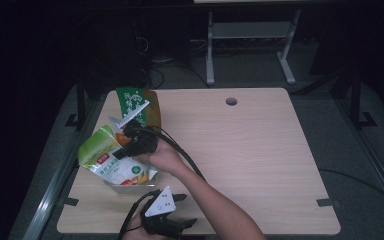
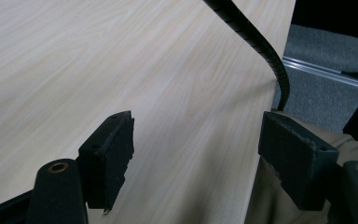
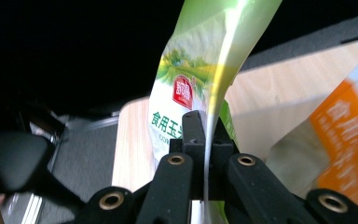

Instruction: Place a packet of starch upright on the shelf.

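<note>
The light-green and white glossy plastic snack pouch point(image 3: 191, 88) is pinched in the right gripper point(image 3: 204, 135), whose jaws are pressed together on a thin edge of the film so that the printed face rises straight above the pads. In the high view the same pouch point(image 1: 111, 157) hangs just left of that gripper point(image 1: 139, 142), with its bottom close to or on the pale wooden table point(image 1: 260, 150); which, I cannot tell. It looks light, soft and crinkly, and the shiny film is probably slippery, so a flat seam or edge like the one now held seems the safest place to grip; squeezing the puffed middle would likely crush what is inside. A darker green upright pouch point(image 1: 137, 107) stands just beyond the gripper, and an orange-and-white packet point(image 3: 349, 135) lies blurred to its right. The right hand point(image 1: 162, 157) reaches across the body toward the table's left side. The left gripper point(image 1: 172, 222) rests near the table's front edge, jaws spread wide with nothing between them.
</note>
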The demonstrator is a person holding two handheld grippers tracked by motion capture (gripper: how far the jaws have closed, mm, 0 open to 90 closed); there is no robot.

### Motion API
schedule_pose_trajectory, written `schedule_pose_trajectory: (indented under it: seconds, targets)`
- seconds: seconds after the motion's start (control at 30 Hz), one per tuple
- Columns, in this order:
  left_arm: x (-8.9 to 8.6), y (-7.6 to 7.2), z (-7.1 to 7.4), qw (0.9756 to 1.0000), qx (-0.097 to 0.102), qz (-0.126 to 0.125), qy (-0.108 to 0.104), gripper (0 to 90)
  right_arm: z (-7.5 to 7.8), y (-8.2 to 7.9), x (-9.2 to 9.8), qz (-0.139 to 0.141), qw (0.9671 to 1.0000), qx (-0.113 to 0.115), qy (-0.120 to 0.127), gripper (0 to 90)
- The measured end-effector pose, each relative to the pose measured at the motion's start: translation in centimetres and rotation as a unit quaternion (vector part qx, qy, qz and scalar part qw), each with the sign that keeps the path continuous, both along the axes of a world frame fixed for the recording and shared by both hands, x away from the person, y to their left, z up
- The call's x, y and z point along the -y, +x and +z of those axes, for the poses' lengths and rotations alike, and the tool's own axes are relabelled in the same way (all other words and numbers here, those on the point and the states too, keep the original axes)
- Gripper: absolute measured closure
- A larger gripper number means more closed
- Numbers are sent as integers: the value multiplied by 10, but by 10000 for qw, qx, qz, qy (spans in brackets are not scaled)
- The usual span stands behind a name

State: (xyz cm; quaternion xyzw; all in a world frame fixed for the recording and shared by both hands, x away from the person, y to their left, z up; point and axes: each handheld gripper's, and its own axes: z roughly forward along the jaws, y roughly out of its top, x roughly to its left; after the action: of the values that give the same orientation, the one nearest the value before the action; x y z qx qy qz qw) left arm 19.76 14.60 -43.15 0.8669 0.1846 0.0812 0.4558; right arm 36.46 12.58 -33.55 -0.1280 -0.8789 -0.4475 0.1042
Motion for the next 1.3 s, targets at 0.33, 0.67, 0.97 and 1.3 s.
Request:
schedule_pose_trajectory:
  seconds: [0.33,0.67,0.97,1.3]
  targets:
    - [1,0,0,10000,33,-44,40,261,-5,-3,12,36,9996,133,-249,861]
    - [1,1,0,10000,22,-26,29,262,-5,-8,20,4,9985,376,-386,895]
    - [1,1,0,10000,47,-55,49,262,-14,-7,17,199,9955,330,-861,875]
    - [1,1,2,10000,71,-32,-6,261,-15,0,6,265,9947,113,-989,626]
